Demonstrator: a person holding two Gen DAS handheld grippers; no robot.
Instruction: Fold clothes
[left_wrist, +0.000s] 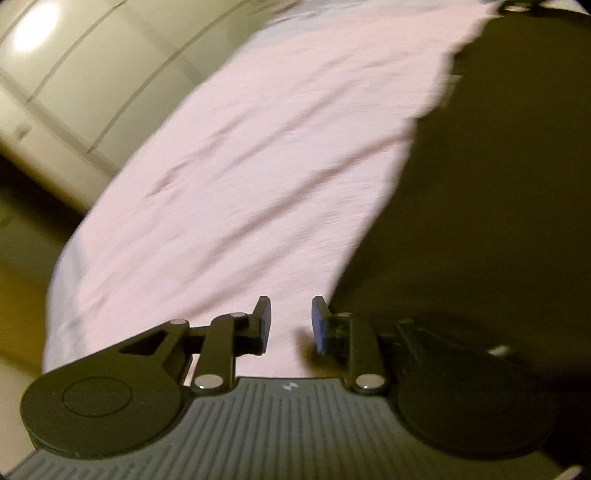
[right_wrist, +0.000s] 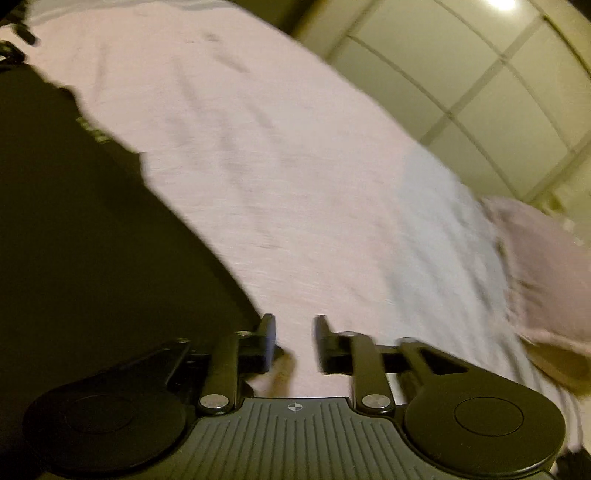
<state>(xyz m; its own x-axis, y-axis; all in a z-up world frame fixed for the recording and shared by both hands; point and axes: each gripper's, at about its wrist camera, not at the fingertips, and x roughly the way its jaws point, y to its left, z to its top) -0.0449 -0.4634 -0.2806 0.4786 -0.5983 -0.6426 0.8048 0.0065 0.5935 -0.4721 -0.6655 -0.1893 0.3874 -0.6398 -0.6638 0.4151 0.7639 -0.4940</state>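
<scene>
A dark olive-black garment (left_wrist: 480, 184) lies on a pale pink sheet (left_wrist: 258, 166); it fills the right of the left wrist view and the left of the right wrist view (right_wrist: 92, 240). My left gripper (left_wrist: 291, 325) is open and empty, just left of the garment's edge, over the sheet. My right gripper (right_wrist: 295, 343) is open and empty, just right of the garment's other edge. Both views are blurred by motion.
The pink sheet (right_wrist: 277, 166) covers a bed-like surface with a whiter patch (right_wrist: 443, 240) and a pink bundle (right_wrist: 546, 266) at the right. Pale panelled cupboards (left_wrist: 92, 74) stand behind, also in the right wrist view (right_wrist: 480, 92).
</scene>
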